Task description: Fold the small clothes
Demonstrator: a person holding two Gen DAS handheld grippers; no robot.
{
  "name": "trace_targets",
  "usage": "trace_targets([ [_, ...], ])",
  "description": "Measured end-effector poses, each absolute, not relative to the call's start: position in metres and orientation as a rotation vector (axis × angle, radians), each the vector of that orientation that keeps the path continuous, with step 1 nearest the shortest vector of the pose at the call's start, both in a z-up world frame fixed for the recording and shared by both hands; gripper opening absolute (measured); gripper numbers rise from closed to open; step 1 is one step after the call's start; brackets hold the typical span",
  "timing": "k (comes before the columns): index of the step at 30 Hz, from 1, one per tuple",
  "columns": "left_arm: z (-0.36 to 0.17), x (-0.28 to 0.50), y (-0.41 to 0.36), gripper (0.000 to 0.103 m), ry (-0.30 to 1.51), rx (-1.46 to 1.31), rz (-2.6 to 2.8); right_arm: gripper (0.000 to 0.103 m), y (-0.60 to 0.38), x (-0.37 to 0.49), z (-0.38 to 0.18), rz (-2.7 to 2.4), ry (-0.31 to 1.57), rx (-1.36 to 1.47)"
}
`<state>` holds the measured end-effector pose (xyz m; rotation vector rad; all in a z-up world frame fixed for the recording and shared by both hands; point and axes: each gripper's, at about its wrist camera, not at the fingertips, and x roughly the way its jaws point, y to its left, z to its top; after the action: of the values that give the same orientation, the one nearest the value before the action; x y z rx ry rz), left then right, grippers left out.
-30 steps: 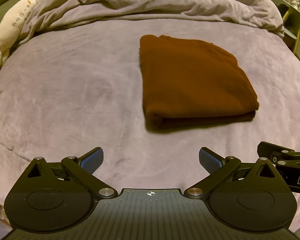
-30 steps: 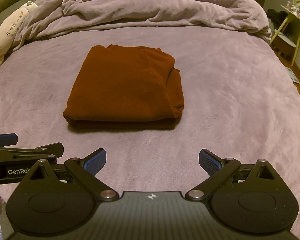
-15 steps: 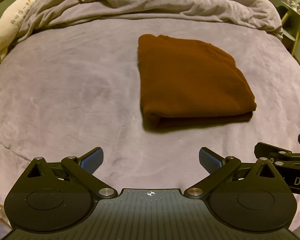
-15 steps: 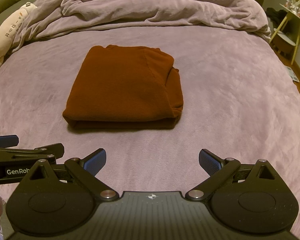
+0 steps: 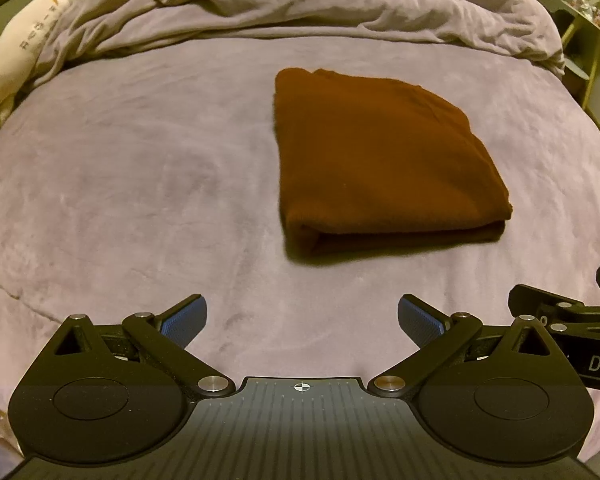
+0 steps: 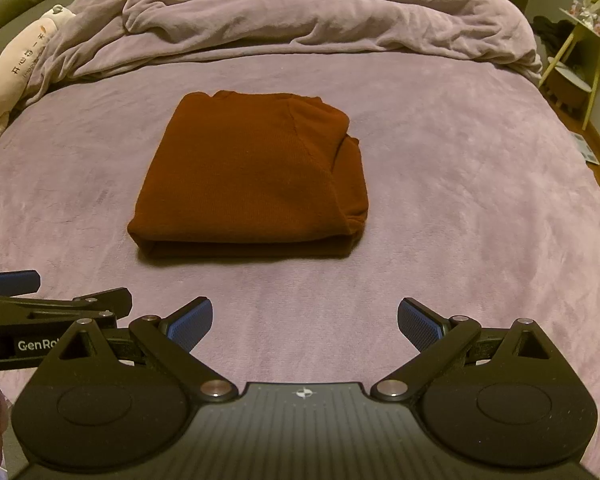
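Garment: one rust-brown garment [image 6: 252, 176], folded into a compact, roughly square bundle with its layered edge facing the cameras, lies flat on the bed [image 6: 460, 184], touched by neither claw.
Left claw: the left claw [image 5: 302, 322] hangs short of the garment's near edge, to its left, both blue-padded fingers [image 5: 184, 322] spread wide with nothing between them; only bedcover shows in the gap.
Right claw: the right claw [image 6: 305, 322] sits just short of the garment's near edge, more squarely before it, jaws likewise wide apart and empty.
Pairing: two claws in all, side by side; each shows at the edge of the other's view, on the near side of the garment.
Bedding: one rumpled mauve duvet [image 6: 300, 12] is heaped beyond the garment's far edge, across the width of the bed.
Plush: one cream stuffed toy [image 6: 16, 68] with printed characters lies far left of the garment, at the bed's edge.
Furniture: one pale side table [image 6: 588, 52] stands off the bed, far right of the garment.
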<state>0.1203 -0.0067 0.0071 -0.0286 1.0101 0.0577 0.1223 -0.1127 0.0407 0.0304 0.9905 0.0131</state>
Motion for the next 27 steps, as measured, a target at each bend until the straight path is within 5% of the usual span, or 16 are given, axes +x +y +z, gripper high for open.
trace_targets([
  [27, 0.0058, 0.1194, -0.0113, 0.103, 1.019, -0.008, 0.060, 0.099, -0.1151, 0.1193, 0.0410, 0.002, 0.987, 0.042],
])
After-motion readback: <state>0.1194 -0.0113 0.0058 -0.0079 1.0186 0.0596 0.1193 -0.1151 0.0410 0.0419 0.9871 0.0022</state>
